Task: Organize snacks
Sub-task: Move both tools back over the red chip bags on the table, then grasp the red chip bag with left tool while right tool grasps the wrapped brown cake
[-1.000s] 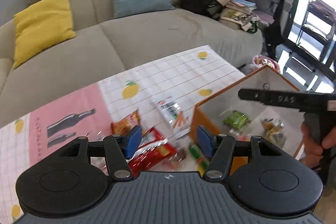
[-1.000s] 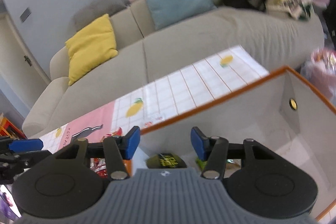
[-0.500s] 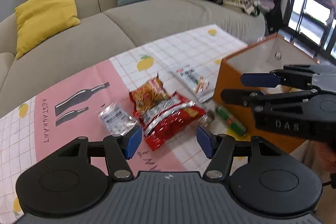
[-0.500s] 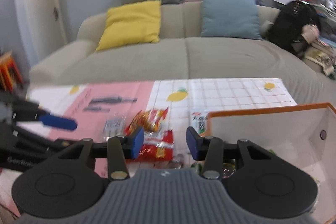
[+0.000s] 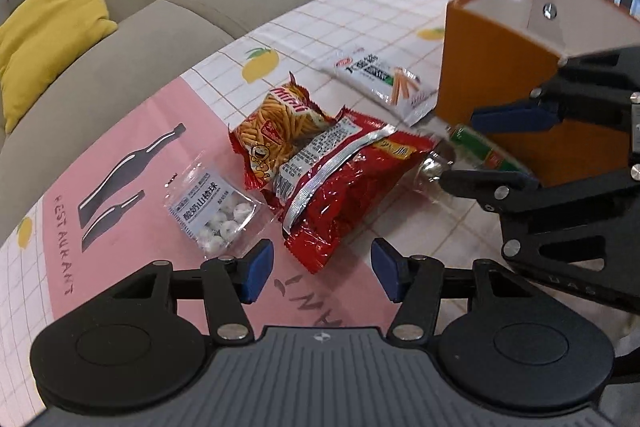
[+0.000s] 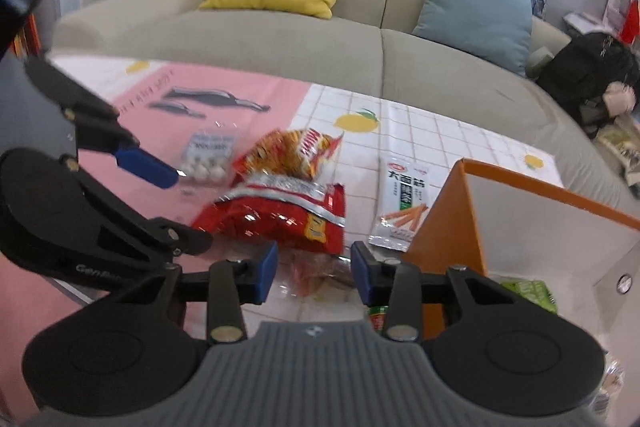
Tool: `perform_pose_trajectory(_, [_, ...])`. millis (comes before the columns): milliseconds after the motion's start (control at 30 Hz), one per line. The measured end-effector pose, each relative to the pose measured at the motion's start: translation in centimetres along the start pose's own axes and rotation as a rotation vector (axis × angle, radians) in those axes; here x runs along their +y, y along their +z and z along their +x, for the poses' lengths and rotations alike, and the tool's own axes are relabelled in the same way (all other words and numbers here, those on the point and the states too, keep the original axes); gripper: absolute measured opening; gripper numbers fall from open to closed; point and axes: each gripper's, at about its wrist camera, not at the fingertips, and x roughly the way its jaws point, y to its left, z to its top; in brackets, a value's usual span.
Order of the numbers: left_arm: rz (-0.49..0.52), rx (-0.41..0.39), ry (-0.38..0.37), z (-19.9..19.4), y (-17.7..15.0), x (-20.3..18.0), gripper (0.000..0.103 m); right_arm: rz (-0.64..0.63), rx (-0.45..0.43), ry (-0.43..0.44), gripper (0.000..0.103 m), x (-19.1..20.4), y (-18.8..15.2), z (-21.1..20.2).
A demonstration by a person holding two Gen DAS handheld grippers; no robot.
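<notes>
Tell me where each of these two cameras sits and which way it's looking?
Left wrist: rides the left gripper, looking down at the red snack bag; the right gripper shows too.
Right wrist: rides the right gripper, facing the sofa; the left gripper shows too.
Shared: the bag and orange box.

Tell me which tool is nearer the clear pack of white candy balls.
Left. The left tool hangs just beside the candy pack; the right tool sits beyond the red bag, by the orange box.
</notes>
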Motion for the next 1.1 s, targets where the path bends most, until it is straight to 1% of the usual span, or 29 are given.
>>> perform_pose_trajectory(67, [0.012,0.002,0.003,0.8,0.0,-0.1,0.067,-0.038,0.026,-0.022,0.040,0.3,-0.3,0.9])
perform_pose_trajectory(167, [0.007,0.001,-0.006,1.9,0.1,0.0,0.067,-0.042,0.052,-0.018,0.041,0.4,-0.6,1.8])
perform_pose_trajectory(200, [0.007,0.003,-0.012,2.2,0.2,0.0,0.067,-0.047,0.059,-0.029,0.041,0.5,-0.6,2.1])
perform_pose_trajectory(233, [0.008,0.005,-0.014,2.5,0.3,0.0,0.066,-0.049,0.067,-0.045,0.046,0.5,-0.7,2.3])
perform_pose_trajectory(267, [0.011,0.007,-0.012,2.8,0.3,0.0,0.064,-0.045,0.073,-0.054,0.047,0.5,-0.7,2.5])
perform_pose_trajectory(367, [0.026,0.014,-0.004,3.6,0.4,-0.2,0.063,-0.039,0.101,-0.046,0.048,0.4,-0.8,3.0])
perform_pose_trajectory(433, [0.026,0.012,-0.002,3.9,0.4,-0.3,0.060,-0.038,0.107,-0.044,0.048,0.5,-1.0,3.1])
perform_pose_trajectory(533, [-0.001,0.010,0.000,4.1,0.6,-0.2,0.052,-0.034,0.107,-0.042,0.048,0.5,-1.1,3.0])
perform_pose_trajectory(567, [-0.013,0.013,-0.003,4.1,0.6,-0.2,0.040,-0.032,0.107,-0.041,0.048,0.5,-1.1,3.0])
perform_pose_trajectory(633, [-0.020,0.021,-0.003,4.1,0.7,-0.3,0.033,-0.023,0.108,-0.039,0.046,0.4,-1.2,2.9])
perform_pose_trajectory(700, [0.001,0.028,0.019,3.8,0.6,-0.9,0.027,-0.010,0.108,-0.035,0.045,0.3,-1.1,2.9])
perform_pose_trajectory(767, [0.008,0.045,0.038,3.5,0.5,-1.3,0.025,-0.002,0.110,-0.031,0.041,0.2,-1.1,2.9])
perform_pose_trajectory(833, [-0.017,0.063,0.044,3.2,0.3,-1.5,0.024,0.006,0.113,-0.020,0.039,0.1,-1.0,2.9])
perform_pose_trajectory(967, [-0.129,0.112,0.052,2.0,-0.6,-1.0,0.023,0.023,0.122,0.009,0.037,-0.1,-0.8,2.7])
perform_pose_trajectory(1100, [-0.234,0.171,0.075,0.2,-2.0,-0.8,0.023,0.054,0.132,0.076,0.037,0.1,-0.6,2.3])
